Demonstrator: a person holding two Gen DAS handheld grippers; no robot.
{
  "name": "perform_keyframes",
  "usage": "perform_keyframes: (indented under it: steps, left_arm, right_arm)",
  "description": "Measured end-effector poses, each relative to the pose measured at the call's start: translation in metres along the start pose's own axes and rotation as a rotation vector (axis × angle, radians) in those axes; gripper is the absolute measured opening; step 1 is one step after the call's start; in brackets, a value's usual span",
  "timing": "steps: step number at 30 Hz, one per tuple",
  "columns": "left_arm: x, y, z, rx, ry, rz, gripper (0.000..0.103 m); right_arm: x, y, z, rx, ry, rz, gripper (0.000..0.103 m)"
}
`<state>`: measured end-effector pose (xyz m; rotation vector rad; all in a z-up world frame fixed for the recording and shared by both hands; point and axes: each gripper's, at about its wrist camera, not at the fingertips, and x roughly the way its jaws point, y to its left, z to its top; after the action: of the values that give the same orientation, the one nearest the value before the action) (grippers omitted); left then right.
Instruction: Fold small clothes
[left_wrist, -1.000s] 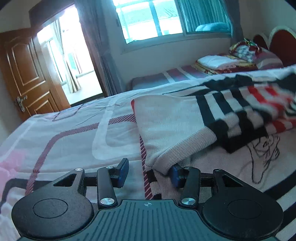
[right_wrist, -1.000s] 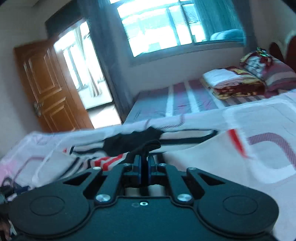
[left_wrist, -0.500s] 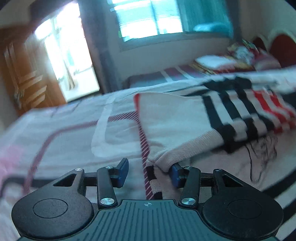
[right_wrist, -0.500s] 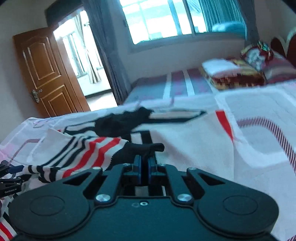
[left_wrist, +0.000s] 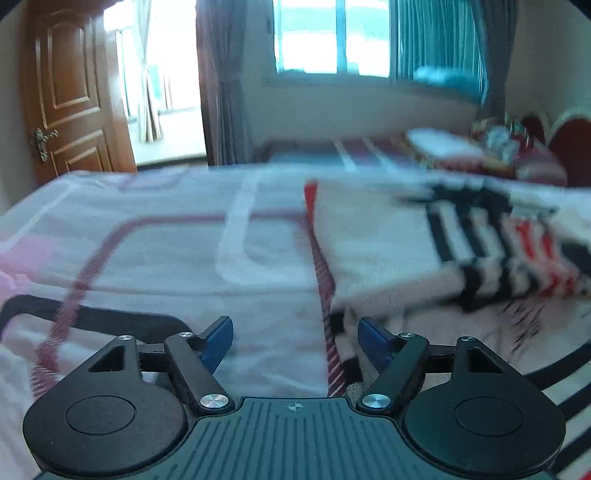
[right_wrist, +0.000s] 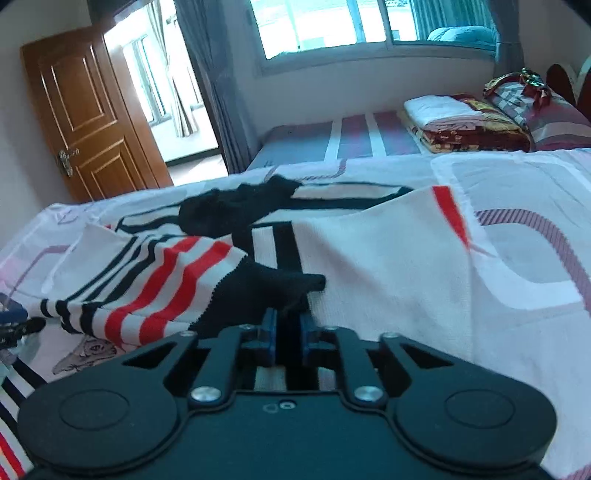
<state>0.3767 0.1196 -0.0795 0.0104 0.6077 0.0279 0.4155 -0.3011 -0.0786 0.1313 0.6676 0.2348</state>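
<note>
Since the earlier frames, left gripper (left_wrist: 295, 338) has let go of the sweater (left_wrist: 376, 243) hem and drawn back; its jaws are opening, with only bedsheet (left_wrist: 155, 258) between the blue pads (left_wrist: 218, 341). Right gripper (right_wrist: 287, 334) has also begun to release: its jaws are opening, a narrow gap showing, with the black cuff (right_wrist: 273, 291) lying just ahead of and between the pads. Whether the pads yet clear the fabric cannot be told.

Sweater: a light, soft knit, white with black and red stripes, lying partly folded on the bed in front of both grippers. It is judged limp and non-fragile; it will drape and slide on the smooth sheet, so a fold may creep when released. Best holds are likely the ribbed hem (left_wrist: 399, 295) and the cuff, where the knit is doubled and gives the pads a firmer bite; a pinch in mid-panel would probably only bunch one layer.

Beyond lies a black garment (right_wrist: 229, 214), then a second bed (right_wrist: 347, 142) with folded blankets (right_wrist: 461, 125), the window and the door.
</note>
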Motion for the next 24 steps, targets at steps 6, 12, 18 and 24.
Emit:
perform_keyframes:
  steps: [6,12,18,24]
  left_arm:
    - [0.008,-0.038,0.034,-0.055,-0.083,-0.145,0.075]
    - [0.059,-0.088,0.010,0.088,0.024,-0.151,0.077]
    - [0.043,-0.079,0.031,0.069,-0.021,-0.146,0.077]
    - [0.075,-0.083,0.029,0.061,0.065,-0.110,0.077]
  right_arm:
    - [-0.006,0.007,0.016,-0.009,-0.076,0.044,0.016]
    - [0.038,0.066,0.006,-0.212,0.006,0.083,0.014]
    - [0.038,0.062,0.007,-0.233,0.015,0.040,0.018]
    - [0.052,0.084,0.015,-0.258,-0.007,0.083,0.019]
